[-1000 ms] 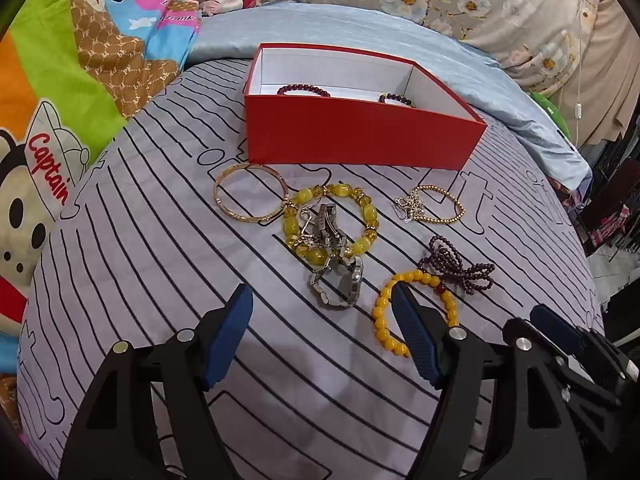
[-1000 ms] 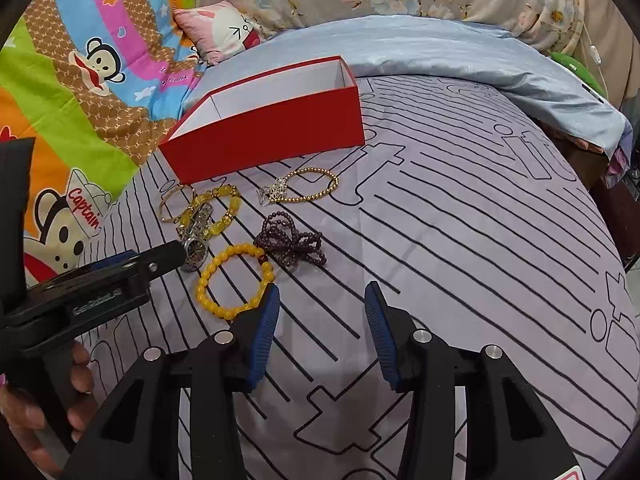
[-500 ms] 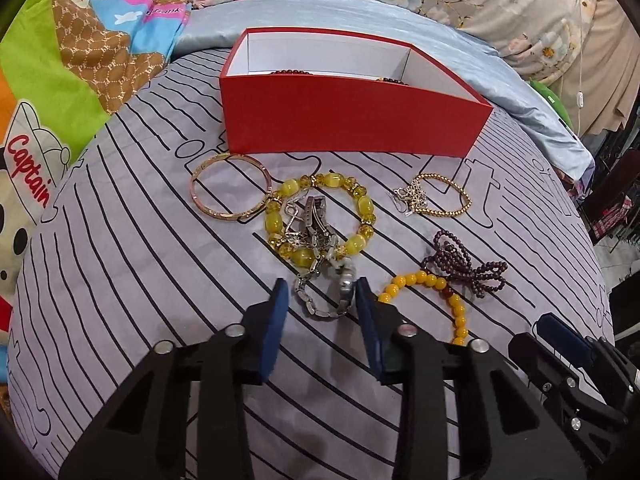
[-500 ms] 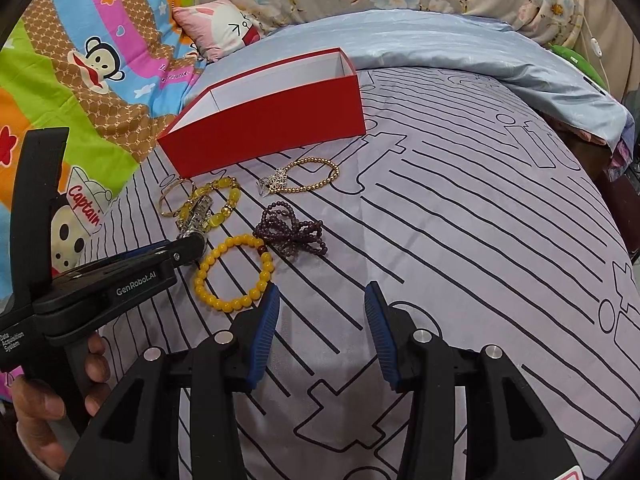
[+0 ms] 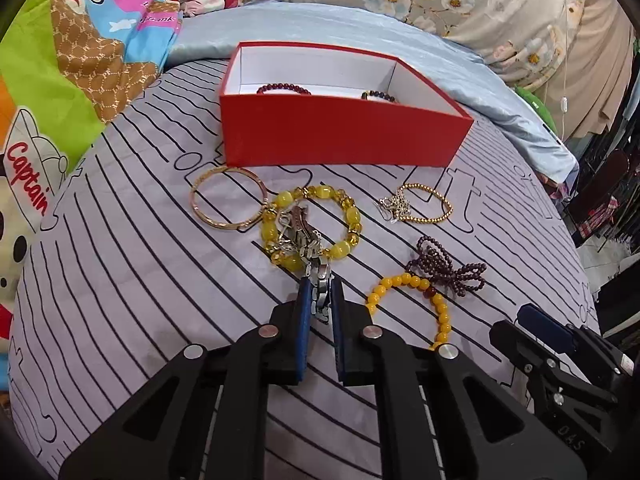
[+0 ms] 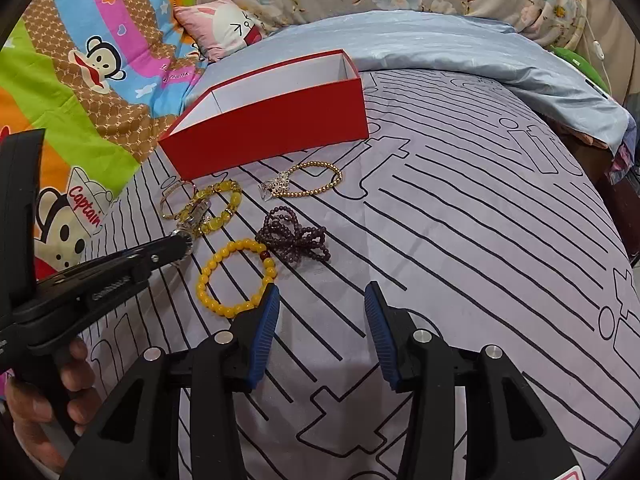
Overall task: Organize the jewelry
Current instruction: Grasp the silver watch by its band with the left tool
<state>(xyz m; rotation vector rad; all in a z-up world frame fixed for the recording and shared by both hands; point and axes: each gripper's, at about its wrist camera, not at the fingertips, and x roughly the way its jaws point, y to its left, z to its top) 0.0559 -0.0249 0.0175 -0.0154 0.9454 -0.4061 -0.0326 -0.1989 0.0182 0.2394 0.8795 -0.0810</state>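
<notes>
Left hand-held gripper [image 5: 319, 300]: pinched tight on the silver watch [image 5: 308, 240], likely to lift it away.
Silver watch: on the bed [image 5: 120, 280], in front of the red box [image 5: 340, 136], draped over the big yellow bead bracelet [image 5: 310, 224]; maybe snagged on it, hard to tell.
Right hand-held gripper [image 6: 320, 312]: wide apart, holding nothing, waiting near the small yellow bead bracelet [image 6: 234, 276].
Red box: lid off, two dark bracelets [image 5: 284, 89] inside already.
Left out: gold bangle [image 5: 228, 200], gold chain [image 5: 424, 208], purple beads [image 5: 444, 268], all in front of the red box.

Left gripper [image 5: 319, 294] pinched nearly closed, right gripper [image 6: 319, 307] spread wide, both low
</notes>
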